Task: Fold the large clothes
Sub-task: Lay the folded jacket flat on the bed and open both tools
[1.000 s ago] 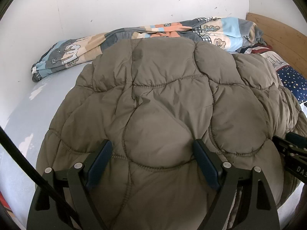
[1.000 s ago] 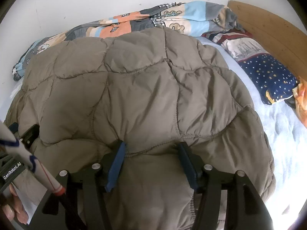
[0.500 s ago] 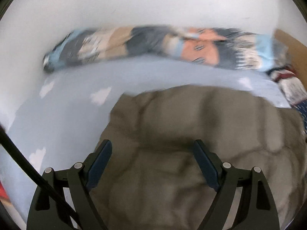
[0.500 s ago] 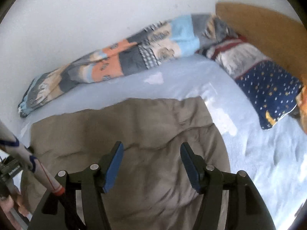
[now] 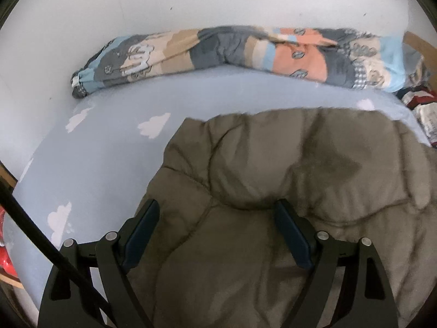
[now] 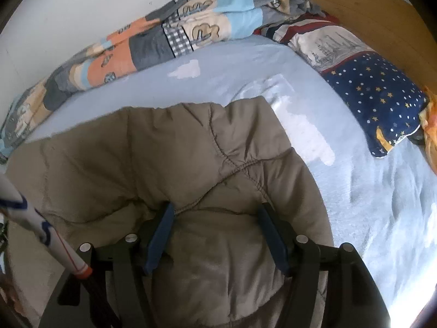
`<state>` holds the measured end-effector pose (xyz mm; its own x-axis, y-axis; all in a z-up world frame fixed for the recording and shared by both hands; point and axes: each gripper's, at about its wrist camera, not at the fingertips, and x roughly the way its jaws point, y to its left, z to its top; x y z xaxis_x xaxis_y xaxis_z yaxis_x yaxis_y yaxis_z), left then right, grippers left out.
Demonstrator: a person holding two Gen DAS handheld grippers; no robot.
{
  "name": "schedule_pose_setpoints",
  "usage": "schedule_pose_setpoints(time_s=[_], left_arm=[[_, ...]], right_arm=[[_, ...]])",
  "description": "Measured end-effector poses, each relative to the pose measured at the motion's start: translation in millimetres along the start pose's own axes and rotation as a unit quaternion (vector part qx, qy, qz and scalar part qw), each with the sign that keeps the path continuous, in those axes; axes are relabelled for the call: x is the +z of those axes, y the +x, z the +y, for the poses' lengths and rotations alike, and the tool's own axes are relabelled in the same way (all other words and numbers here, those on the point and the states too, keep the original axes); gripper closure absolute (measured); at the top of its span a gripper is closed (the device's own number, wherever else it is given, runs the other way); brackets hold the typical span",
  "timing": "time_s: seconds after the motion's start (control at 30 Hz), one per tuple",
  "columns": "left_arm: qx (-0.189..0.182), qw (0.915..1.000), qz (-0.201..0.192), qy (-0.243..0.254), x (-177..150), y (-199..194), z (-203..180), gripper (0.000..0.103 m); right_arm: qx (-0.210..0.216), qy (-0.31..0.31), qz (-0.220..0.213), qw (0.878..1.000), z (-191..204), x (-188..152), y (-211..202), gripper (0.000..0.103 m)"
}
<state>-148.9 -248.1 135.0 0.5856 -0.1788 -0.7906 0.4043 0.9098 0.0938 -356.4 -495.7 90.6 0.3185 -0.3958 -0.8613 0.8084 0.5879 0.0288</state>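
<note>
Left wrist view: your left gripper (image 5: 217,229) stands with its two blue-padded fingers (image 5: 142,228) wide apart, and the quilted olive-brown jacket (image 5: 286,191) bulges up between them. Whether the pads press the fabric cannot be told. The jacket lies on the pale blue bed sheet (image 5: 90,169) (printed with white clouds), toward the near right of this view, with bare sheet to its left and beyond its far edge. A rolled patchwork blanket (image 5: 232,54) in grey, orange, tan and light blue runs along the white wall (image 5: 191,0) at the far side of the bed, well apart from the jacket.

Right wrist view: your right gripper (image 6: 215,232) also has its fingers (image 6: 161,232) spread, and a puffed fold of the same jacket (image 6: 164,158) fills the gap between them; contact with the pads is likewise unclear. Here the jacket occupies the near left of the bed, its far edge a soft crease line. Bare sheet (image 6: 314,147) extends to its right. A navy star-print pillow (image 6: 374,93) lies near the wooden headboard (image 6: 368,8), apart from the jacket. The blanket (image 6: 153,38) lies against the wall, its right end reaching the pillow. A white rod with blue marks and an orange band (image 6: 52,237) crosses the lower left corner (just beside the gripper's frame).
</note>
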Motion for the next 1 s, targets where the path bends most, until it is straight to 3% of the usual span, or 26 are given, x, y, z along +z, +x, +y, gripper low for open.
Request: schedule_pose_setpoints(time_s=[0.23, 0.33, 0.57, 0.77, 1.0], left_arm=[[0.0, 0.9971, -0.073, 0.021, -16.2, -67.5, -1.2, 0.018], [0.003, 0.9959, -0.088, 0.022, -33.6, -90.5, 5.4, 0.018], [0.013, 0.9964, -0.079, 0.029, -73.8, -109.4, 16.2, 0.018], [0.022, 0.9976, -0.054, 0.037, -96.8, -101.7, 18.4, 0.018], [0.027, 0.9984, -0.035, 0.035, -100.1, -85.8, 20.0, 0.018]], right_arm=[[0.008, -0.011, -0.064, 0.998, -7.0, -28.3, -71.2, 0.034], [0.01, -0.005, -0.064, 0.998, -16.1, -49.5, -86.5, 0.034], [0.012, 0.008, -0.045, 0.999, -29.7, -112.4, -105.4, 0.034], [0.004, -0.001, -0.04, 0.999, -29.8, -119.3, -102.4, 0.034], [-0.008, -0.015, -0.025, 1.0, -23.9, -118.8, -86.1, 0.031]])
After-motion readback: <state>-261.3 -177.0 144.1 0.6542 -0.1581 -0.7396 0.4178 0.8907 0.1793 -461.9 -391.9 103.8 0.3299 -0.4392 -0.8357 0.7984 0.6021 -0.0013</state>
